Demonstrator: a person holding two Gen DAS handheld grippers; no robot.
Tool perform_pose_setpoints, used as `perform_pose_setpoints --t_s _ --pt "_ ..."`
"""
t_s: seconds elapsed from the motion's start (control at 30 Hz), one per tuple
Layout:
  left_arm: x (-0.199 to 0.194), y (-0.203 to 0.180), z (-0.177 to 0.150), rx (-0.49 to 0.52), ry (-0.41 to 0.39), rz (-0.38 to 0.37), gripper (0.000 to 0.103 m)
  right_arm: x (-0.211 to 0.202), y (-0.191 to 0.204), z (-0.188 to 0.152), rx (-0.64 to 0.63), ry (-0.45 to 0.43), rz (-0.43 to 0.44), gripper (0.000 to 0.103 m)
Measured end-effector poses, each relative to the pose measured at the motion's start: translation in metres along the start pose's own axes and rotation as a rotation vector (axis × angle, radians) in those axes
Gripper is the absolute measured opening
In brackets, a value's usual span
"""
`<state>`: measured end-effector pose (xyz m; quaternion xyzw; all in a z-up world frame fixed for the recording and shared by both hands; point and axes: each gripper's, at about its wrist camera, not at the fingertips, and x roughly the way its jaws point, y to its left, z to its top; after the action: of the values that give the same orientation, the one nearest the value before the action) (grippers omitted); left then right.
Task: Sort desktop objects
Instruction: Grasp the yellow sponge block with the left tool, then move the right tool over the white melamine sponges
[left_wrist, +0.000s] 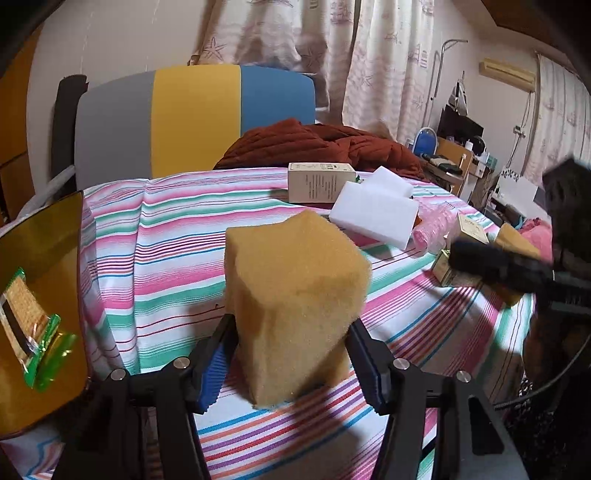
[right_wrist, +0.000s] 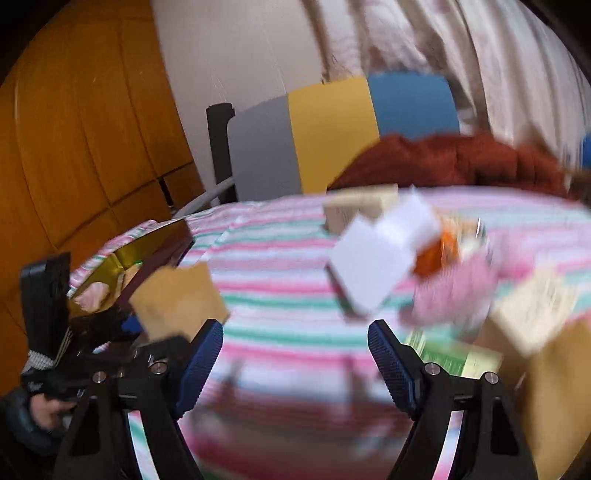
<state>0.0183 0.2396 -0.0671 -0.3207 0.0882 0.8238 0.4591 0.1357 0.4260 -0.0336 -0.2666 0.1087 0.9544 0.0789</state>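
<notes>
Sponge, tan and coarse, sits clamped between the blue pads of the left gripper, held clear above the striped tabletop. The right gripper has its jaws wide apart with nothing between them, hovering over the cloth near the clutter; its view is smeared, so fine detail there is unreadable.

To the left lies a gold tray already holding a green-wrapped packet, which looks like the likely drop spot for the sponge (a judgement, not a certainty). To do this well, swing the sponge left and over the tray's rim before lowering, keep the squeeze light enough that the foam does not spring sideways on release, and set it beside the packet, not on top.

Farther off wait the white foam blocks, a beige carton and a pink wrapped item, all still unsorted.
</notes>
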Motion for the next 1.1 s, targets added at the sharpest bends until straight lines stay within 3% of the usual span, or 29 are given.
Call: perform_pose_setpoints --t_s 0.23,0.47,0.7,0.83,1.0,1.1 --pt "0.005 0.008 -0.002 -0.05 -0.001 -0.049 0.063 0.04 -0.013 0.055 -0.078 0.037 -0.121 0.082" --pt "0.009 0.017 -0.005 -0.113 0.006 -0.101 0.065 0.096 -0.015 0.067 -0.11 0.206 -0.112 0.08" --pt "0.008 0.03 -0.008 -0.199 -0.019 -0.177 0.066 0.067 0.007 0.049 -0.122 0.238 0.061 0.077" --pt "0.009 0.03 -0.007 -0.209 -0.024 -0.184 0.066 0.045 0.021 0.031 -0.086 0.256 0.165 0.077" --pt "0.007 0.028 -0.008 -0.207 -0.024 -0.175 0.066 0.03 0.024 0.005 -0.037 0.267 0.214 0.077" --pt "0.008 0.028 -0.008 -0.206 -0.025 -0.169 0.066 0.019 0.021 0.0 -0.016 0.231 0.21 0.077"
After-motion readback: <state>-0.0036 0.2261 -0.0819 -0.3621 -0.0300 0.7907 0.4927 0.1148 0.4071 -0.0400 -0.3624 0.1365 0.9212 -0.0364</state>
